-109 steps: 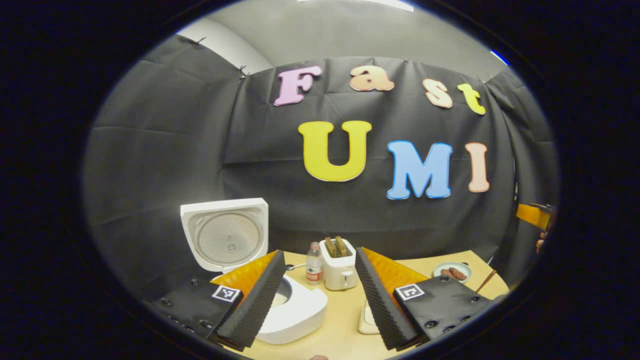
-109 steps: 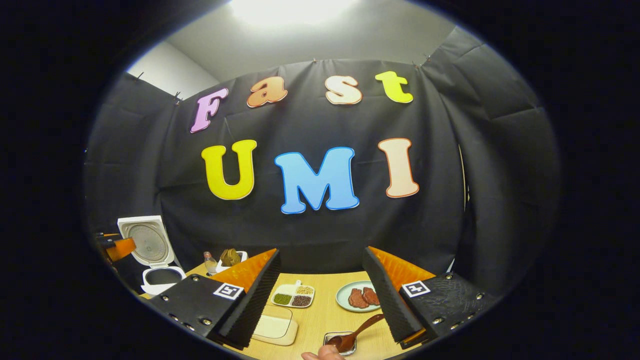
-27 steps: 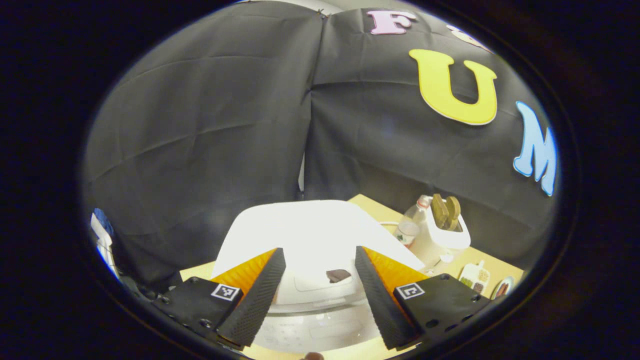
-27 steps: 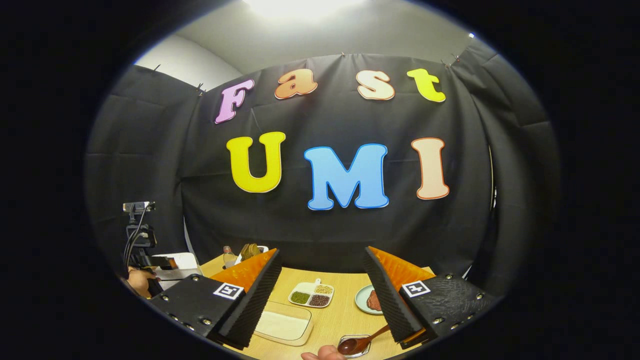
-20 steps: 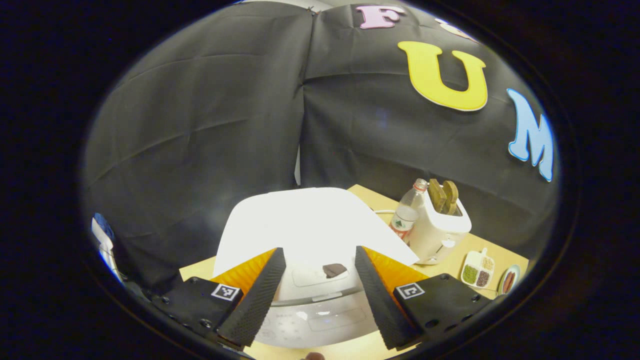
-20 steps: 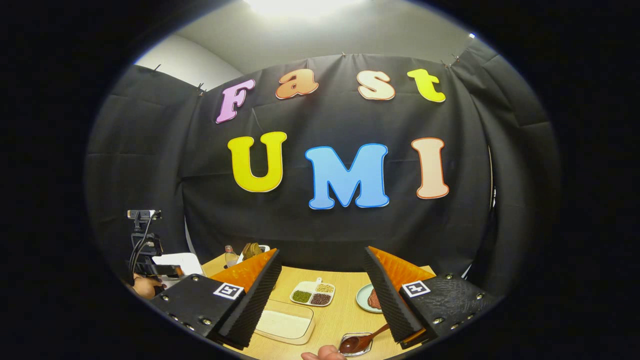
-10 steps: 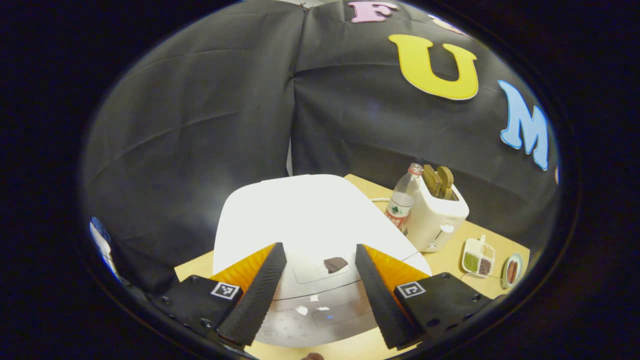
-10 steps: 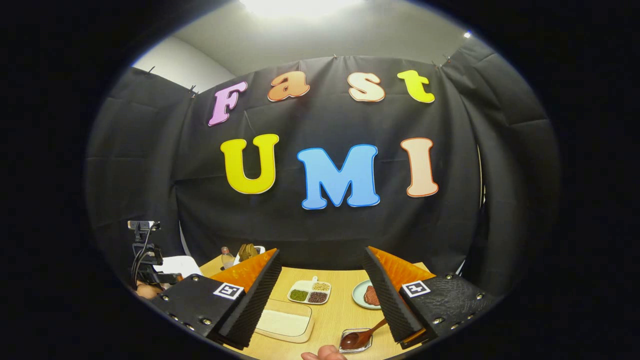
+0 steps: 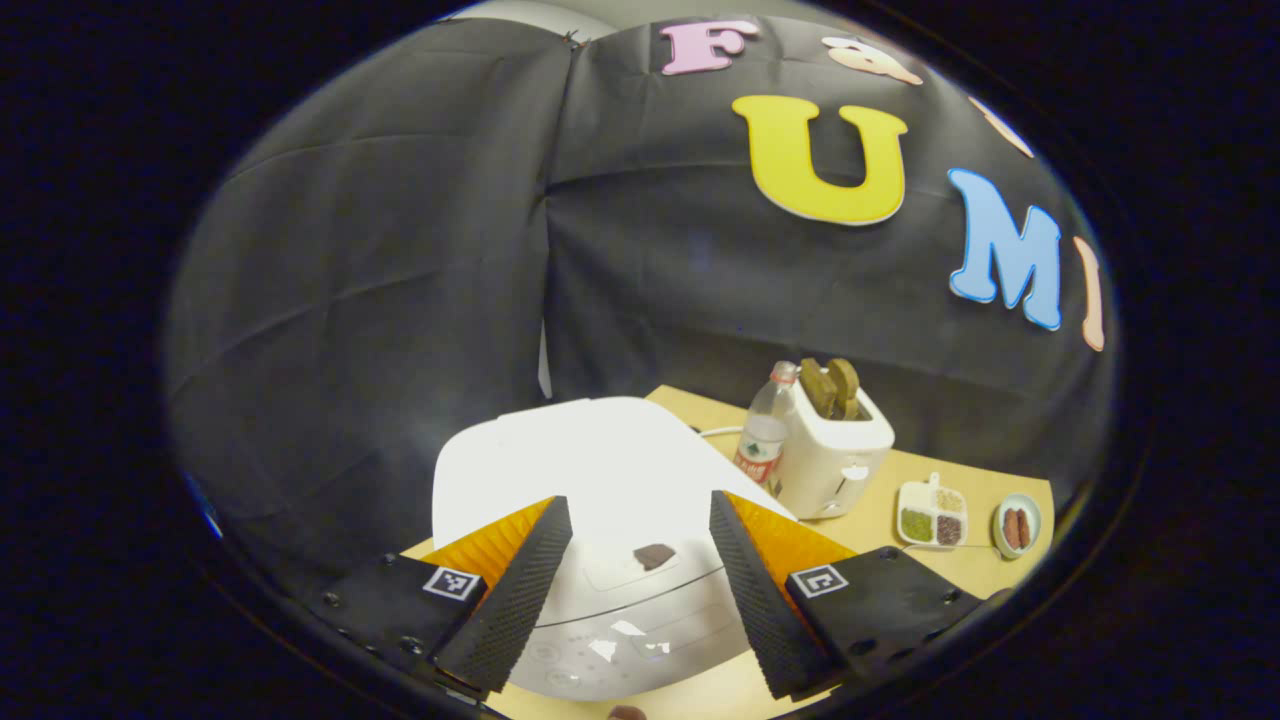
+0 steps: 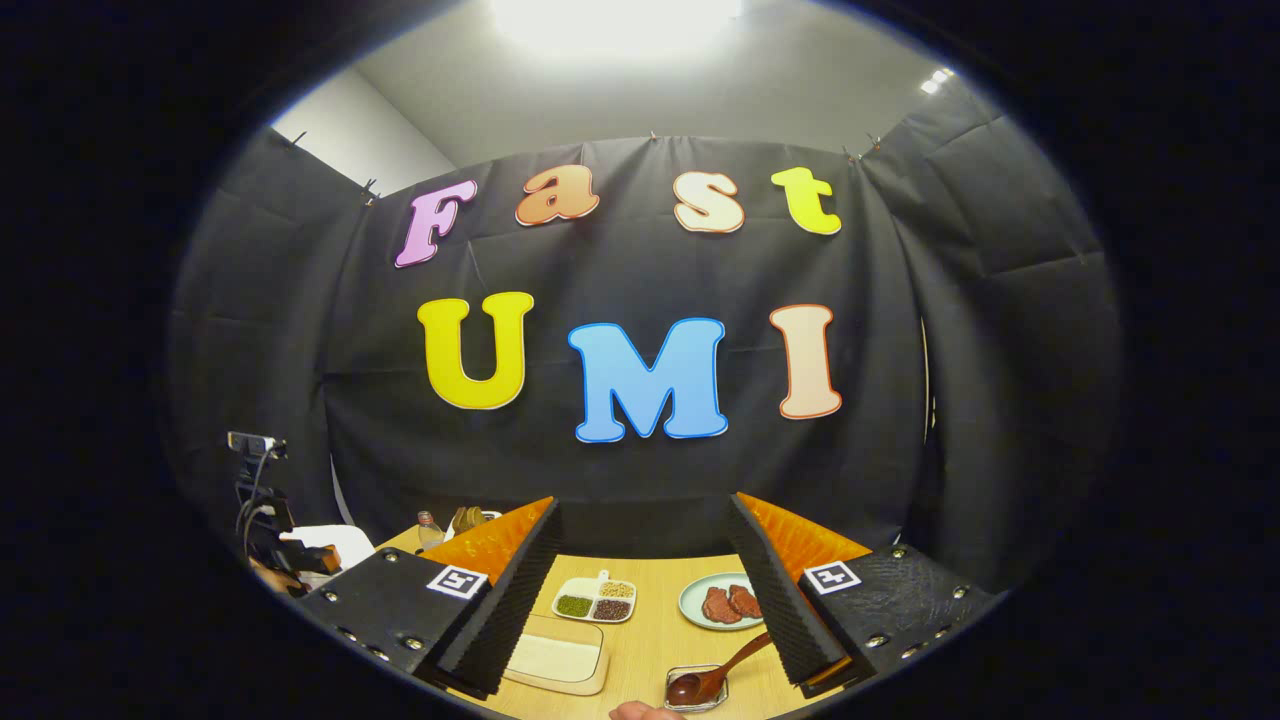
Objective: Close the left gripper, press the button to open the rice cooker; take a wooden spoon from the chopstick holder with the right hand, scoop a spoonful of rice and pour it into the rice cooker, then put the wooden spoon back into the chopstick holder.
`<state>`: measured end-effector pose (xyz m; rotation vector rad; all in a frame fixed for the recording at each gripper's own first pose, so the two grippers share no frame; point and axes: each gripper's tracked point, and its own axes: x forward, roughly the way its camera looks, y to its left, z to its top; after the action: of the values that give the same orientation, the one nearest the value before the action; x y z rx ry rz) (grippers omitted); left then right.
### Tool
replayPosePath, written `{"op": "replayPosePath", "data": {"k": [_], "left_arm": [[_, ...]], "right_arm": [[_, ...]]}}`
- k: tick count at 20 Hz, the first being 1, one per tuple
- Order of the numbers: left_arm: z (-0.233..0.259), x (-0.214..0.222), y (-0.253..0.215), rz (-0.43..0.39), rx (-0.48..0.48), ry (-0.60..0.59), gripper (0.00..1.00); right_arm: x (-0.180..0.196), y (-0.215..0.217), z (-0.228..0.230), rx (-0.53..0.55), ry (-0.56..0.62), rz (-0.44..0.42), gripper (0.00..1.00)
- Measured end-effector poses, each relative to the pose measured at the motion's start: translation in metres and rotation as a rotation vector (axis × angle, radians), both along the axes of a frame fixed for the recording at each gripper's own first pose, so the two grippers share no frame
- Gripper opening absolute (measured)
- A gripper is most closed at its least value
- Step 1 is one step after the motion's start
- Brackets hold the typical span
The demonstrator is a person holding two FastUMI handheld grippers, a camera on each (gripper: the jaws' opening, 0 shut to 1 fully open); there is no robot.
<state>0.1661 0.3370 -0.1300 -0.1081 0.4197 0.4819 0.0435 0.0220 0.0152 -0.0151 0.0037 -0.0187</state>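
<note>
Left gripper view: the left gripper (image 9: 635,505) hangs over the front of the rice cooker, and its two fingers are wide apart with nothing between them.
Table (image 10: 650,640): it is light wood and all the things stand on it.
Rice cooker (image 9: 590,460): it is big and white, and its lid is down flat. I cannot see inside, so I cannot tell if any rice is in it.
Toaster (image 9: 835,455): it stands just to the side of the rice cooker, with a bottle (image 9: 765,435) touching or almost touching it.
Tray of rice (image 10: 553,660): it lies low in the right gripper view, and the rice looks flat and smooth.
Right gripper (image 10: 642,506): its fingers are spread too, and it holds nothing.
Holder (image 10: 695,690): the little dish sits near the front edge of the table.
Wooden spoon (image 10: 715,675): its round end lies in the holder and its handle points up toward the right finger.
Button (image 9: 654,555): a small dark patch on the lid's front, right under the left gripper. I think this is it.
How far along: lid shut, spoon in its holder, both grippers free. That fits a time before the lid pops up. It also fits a time when the scoop is done, the spoon is back and the lid is down again. The pictures do not settle which.
</note>
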Motion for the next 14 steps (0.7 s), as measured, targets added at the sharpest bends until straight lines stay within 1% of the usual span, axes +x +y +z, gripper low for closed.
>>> {"op": "replayPosePath", "data": {"k": [1,4,6,8,10,11,12,13,14], "left_arm": [[0.023,0.001,-0.01,-0.022,0.004,-0.052,0.97],[0.101,-0.003,-0.05,-0.106,0.028,-0.215,0.96],[0.147,-0.014,-0.08,-0.176,0.038,-0.294,0.96],[0.187,-0.029,-0.115,-0.24,0.038,-0.361,0.99],[0.209,-0.036,-0.146,-0.296,0.045,-0.403,0.99],[0.214,-0.038,-0.157,-0.322,0.05,-0.416,0.95],[0.216,-0.042,-0.171,-0.345,0.051,-0.418,0.99],[0.217,-0.045,-0.185,-0.367,0.049,-0.42,0.95],[0.218,-0.046,-0.196,-0.383,0.045,-0.417,0.99]], "right_arm": [[-0.002,-0.002,0.002,-0.001,-0.003,-0.008,0.99],[-0.009,-0.008,0.007,-0.004,-0.007,-0.036,0.99],[-0.011,-0.009,0.013,-0.01,-0.013,-0.04,0.99],[-0.011,-0.015,0.02,-0.015,-0.019,-0.047,0.99],[-0.014,-0.021,0.026,-0.022,-0.031,-0.056,0.99],[-0.016,-0.024,0.031,-0.024,-0.043,-0.061,0.99],[-0.019,-0.029,0.034,-0.024,-0.055,-0.063,0.99],[-0.022,-0.033,0.039,-0.026,-0.068,-0.062,0.99],[-0.024,-0.038,0.044,-0.033,-0.084,-0.062,0.99]]}}
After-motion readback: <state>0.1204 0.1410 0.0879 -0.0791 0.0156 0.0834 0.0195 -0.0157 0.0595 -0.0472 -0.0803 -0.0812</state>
